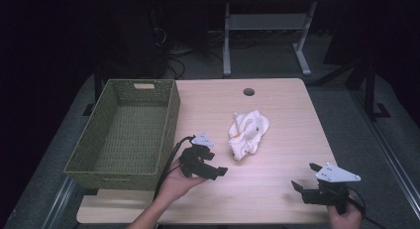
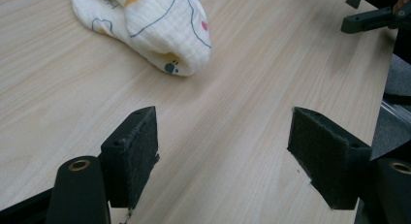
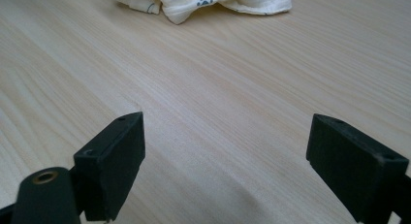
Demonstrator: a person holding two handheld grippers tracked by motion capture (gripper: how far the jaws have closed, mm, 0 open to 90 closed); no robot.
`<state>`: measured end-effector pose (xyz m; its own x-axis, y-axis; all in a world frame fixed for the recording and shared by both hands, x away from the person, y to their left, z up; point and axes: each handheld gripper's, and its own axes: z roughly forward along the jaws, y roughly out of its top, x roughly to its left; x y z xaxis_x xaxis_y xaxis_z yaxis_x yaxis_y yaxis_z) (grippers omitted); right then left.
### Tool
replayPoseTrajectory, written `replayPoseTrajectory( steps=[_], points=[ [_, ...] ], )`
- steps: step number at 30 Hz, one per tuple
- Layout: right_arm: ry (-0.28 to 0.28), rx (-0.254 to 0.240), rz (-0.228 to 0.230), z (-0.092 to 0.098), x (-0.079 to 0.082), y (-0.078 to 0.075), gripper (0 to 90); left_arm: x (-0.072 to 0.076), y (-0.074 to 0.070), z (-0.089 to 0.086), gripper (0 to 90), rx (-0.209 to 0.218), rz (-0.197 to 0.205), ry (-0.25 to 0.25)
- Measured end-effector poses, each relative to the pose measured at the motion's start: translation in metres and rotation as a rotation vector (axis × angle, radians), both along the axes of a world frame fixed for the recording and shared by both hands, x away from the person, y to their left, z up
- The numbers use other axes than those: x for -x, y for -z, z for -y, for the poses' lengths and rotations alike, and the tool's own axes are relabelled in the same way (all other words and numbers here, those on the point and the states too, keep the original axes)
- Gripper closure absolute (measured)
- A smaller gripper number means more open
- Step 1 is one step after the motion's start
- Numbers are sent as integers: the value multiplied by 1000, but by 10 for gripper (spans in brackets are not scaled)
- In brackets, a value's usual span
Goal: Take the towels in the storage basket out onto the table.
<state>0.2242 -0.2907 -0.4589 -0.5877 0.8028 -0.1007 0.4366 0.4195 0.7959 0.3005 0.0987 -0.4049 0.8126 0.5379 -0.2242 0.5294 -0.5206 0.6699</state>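
Grippers, left (image 1: 214, 165) and right (image 1: 303, 177), are hovering with jaws spread wide, cloth (image 1: 247, 132) lying crumpled just ahead of the left.

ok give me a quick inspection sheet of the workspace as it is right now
surface: light wood table, bare around the cloth, round hole near its far edge
job's things: crumpled white printed cloth lying mid-table, untouched; green woven basket at the table's left edge, nothing seen inside
clutter: nothing seen
grippers: left claw open, close to the cloth's near end, holding nothing; right claw open, at the near right corner, holding nothing
cables: a black cable runs from the left claw along the basket's side; loose cables on the floor beyond the table
surroundings: dark room, grey table legs behind, grey floor
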Motion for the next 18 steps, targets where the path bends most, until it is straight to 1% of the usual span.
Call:
replayPoseTrajectory(
  steps=[2, 4, 6, 9, 11, 12, 13, 15, 17, 18],
  points=[
    [0, 0, 0, 0, 0, 0, 135, 3, 2, -1, 260, 10, -6, -4],
    [0, 2, 0, 0, 0, 0, 135, 7, 3, -2, 258, 6, -3, -3],
    [0, 1, -1, 0, 0, 0, 135, 10, 5, -4, 258, 12, 0, 1],
    [1, 0, -3, 0, 1, 1, 135, 17, 10, -6, 258, 13, -2, -6],
    [2, 1, -4, 0, 1, 1, 135, 20, 13, -9, 258, 5, 6, 7],
    [0, 1, -3, 0, 1, 1, 135, 23, 15, -10, 258, 3, 11, 4],
    [0, 1, -4, -1, 1, 1, 135, 26, 16, -12, 241, 11, 8, 0],
    [-5, 1, 1, -1, 1, 1, 135, 33, 18, -16, 239, 23, 2, 8],
    [-10, -10, 7, -3, 3, -1, 135, 42, 15, -20, 238, 8, 34, 5],
    [-15, -19, 13, -5, 3, -2, 135, 45, 14, -23, 239, 13, 49, 1]
  ],
)
